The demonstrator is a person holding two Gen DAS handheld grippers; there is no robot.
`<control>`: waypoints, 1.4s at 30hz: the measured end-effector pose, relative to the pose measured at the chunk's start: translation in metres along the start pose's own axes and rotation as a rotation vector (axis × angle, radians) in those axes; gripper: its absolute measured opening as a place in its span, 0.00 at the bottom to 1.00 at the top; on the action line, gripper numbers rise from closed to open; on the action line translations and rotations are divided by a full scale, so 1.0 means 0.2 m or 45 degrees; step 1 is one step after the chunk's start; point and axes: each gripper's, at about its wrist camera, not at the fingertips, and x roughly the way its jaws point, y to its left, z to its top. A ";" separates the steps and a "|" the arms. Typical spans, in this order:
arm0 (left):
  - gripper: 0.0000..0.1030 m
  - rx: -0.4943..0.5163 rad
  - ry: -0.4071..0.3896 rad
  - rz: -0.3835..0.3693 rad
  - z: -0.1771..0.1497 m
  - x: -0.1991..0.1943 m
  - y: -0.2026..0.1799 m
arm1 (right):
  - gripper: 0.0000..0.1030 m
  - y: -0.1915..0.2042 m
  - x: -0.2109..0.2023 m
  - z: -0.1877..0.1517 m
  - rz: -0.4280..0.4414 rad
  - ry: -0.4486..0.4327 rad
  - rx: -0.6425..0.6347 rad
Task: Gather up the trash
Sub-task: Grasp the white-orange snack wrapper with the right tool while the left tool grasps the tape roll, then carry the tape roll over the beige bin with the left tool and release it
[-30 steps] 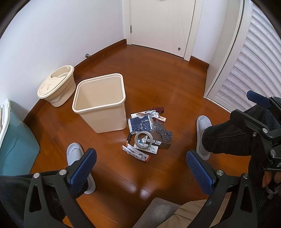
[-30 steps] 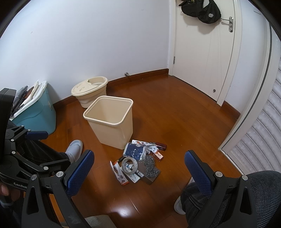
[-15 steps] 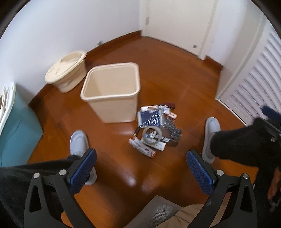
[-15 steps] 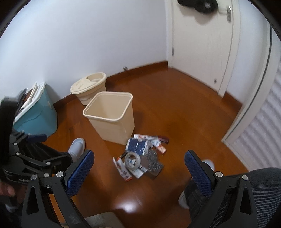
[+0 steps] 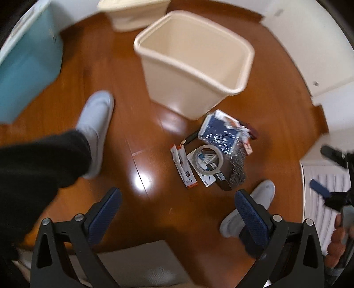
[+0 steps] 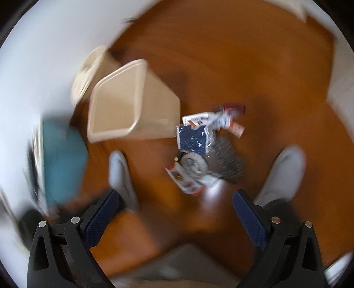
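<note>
A pile of trash lies on the wooden floor beside an empty cream bin (image 5: pixel 194 59): a tape roll (image 5: pixel 206 160), a blue shiny bag (image 5: pixel 221 135), a red-and-white wrapper (image 5: pixel 182 168) and dark packets. My left gripper (image 5: pixel 177 212) is open and empty, high above the floor, the pile ahead of its fingers. My right gripper (image 6: pixel 174 212) is open and empty, also above the pile; its view is blurred, showing the bin (image 6: pixel 130 99), the blue bag (image 6: pixel 194 139) and the tape roll (image 6: pixel 194 164).
A teal box (image 5: pixel 26 64) stands at the left by the wall. A cream lidded pot (image 5: pixel 132 11) sits behind the bin. My feet in grey slippers (image 5: pixel 96 130) (image 5: pixel 250 208) flank the pile. A white louvred door (image 5: pixel 316 199) is at the right.
Both grippers have tilted down and moved toward the pile, so the trash and bin look closer. Both stay open. The right wrist view has become motion-blurred.
</note>
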 end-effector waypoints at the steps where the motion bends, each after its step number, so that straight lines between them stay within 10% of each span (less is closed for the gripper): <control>1: 1.00 -0.019 0.019 0.013 0.01 0.06 -0.01 | 1.00 -0.06 0.07 0.06 0.039 0.013 0.099; 14: 1.00 -0.008 0.120 0.058 0.14 0.62 -0.12 | 0.80 -0.45 0.97 0.64 0.172 0.081 0.717; 23: 1.00 0.026 0.147 0.138 0.11 0.81 -0.10 | 0.19 -0.54 1.19 0.76 0.222 0.097 0.786; 35: 1.00 0.026 0.094 0.113 0.07 0.88 -0.17 | 0.17 -0.10 0.48 0.85 0.091 0.053 0.320; 42: 1.00 0.092 0.114 0.048 0.07 1.09 -0.38 | 0.17 0.18 -0.22 0.66 0.309 -0.088 0.107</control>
